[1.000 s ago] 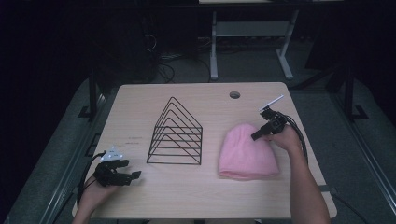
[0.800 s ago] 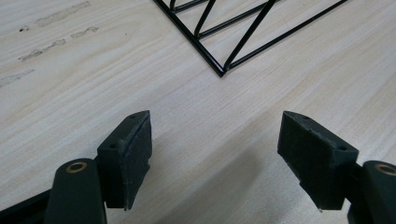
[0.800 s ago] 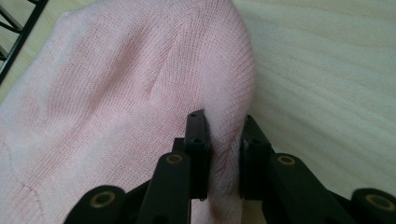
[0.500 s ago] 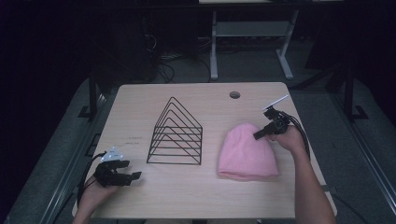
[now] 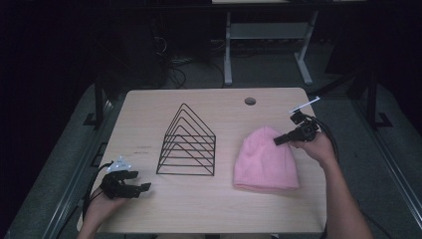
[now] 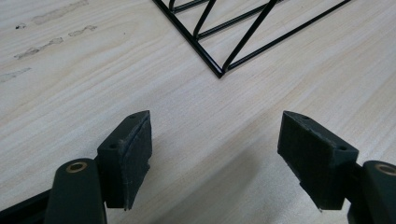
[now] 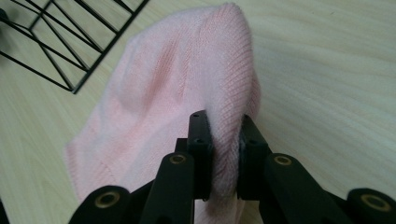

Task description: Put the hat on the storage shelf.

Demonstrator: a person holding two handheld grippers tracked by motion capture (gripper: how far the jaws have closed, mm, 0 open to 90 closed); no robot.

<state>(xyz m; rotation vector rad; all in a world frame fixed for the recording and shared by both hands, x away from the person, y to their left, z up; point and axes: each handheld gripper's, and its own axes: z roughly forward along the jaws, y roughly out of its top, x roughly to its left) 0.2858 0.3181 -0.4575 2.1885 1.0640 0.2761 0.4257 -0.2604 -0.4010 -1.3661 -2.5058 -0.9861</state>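
the pink knit beanie (image 5: 266,160) lies flat on the wooden table (image 5: 219,209) right of centre in the high view, its closed crown toward the upper right and its open cuff toward the bottom of the frame. the right gripper (image 5: 281,140) has just closed its jaws on that crown, and in the right gripper view the pads pinch a thick fold of the beanie (image 7: 177,93) at lower centre, likely because the gathered tip gives a firm hold for lifting the rest. the black wire rack (image 5: 186,143) stands at mid-frame, just left of the hat, probably where it is meant to hang. the left gripper (image 5: 130,181) rests at the lower left of the table, jaws spread and holding nothing, with only a corner of the rack (image 6: 219,70) ahead of them, seemingly waiting to help later.
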